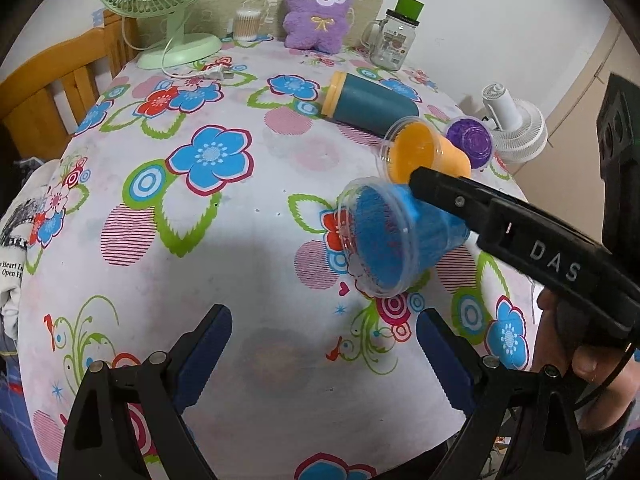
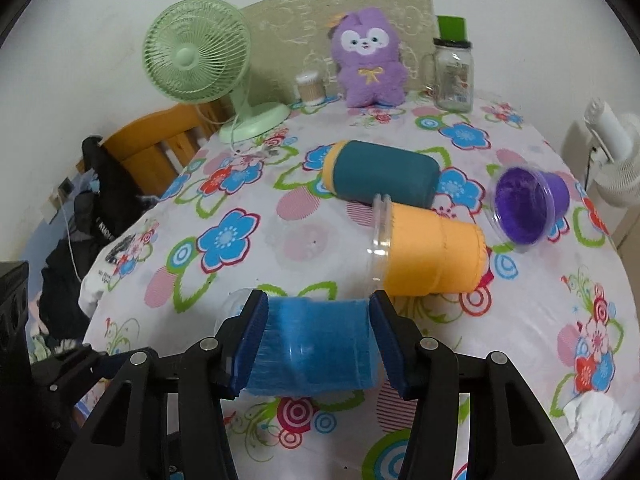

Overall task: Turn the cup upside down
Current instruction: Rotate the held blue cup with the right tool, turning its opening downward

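A clear plastic cup with a blue sleeve (image 2: 316, 344) lies on its side between the pads of my right gripper (image 2: 316, 340), which is shut on it. In the left wrist view the blue cup (image 1: 384, 236) is tilted, mouth toward the left, with the right gripper's finger (image 1: 460, 196) across its body. My left gripper (image 1: 324, 344) is open and empty above the flowered tablecloth (image 1: 224, 232), short of the cup. An orange cup (image 2: 432, 256) and a purple cup (image 2: 528, 208) lie on their sides just beyond.
A teal and yellow tumbler (image 2: 380, 176) lies on its side behind the orange cup. A green fan (image 2: 200, 56), a cotton-swab jar (image 2: 309, 87), a purple plush (image 2: 370, 60) and a glass jar (image 2: 454, 76) stand at the back. A white fan (image 2: 612, 160) is at right.
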